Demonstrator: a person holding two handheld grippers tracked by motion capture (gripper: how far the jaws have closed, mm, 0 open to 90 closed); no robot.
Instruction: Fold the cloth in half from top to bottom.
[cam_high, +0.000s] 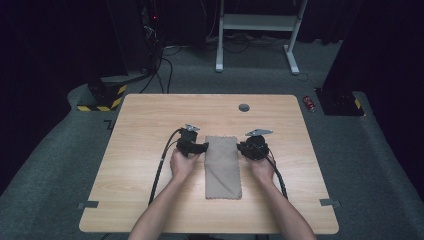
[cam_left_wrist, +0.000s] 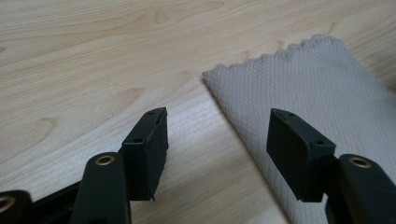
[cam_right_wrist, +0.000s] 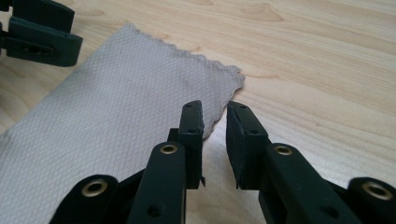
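While the cloth (cam_high: 223, 167) lies flat at table (cam_high: 150, 115) centre, long axis 12 to 6, left gripper (cam_high: 196, 148) sits at its 10 o'clock edge, jaws wide, empty. Right gripper (cam_high: 248, 148) at 2 o'clock: jaws narrowly apart, straddling the cloth's edge, no grip.

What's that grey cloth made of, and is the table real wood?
The cloth looks like soft woven microfibre: matte, fine diamond texture, zigzag-cut edge. The table shows pale wood grain with knots, but its smooth, even sheen suggests a laminate; I can't tell.
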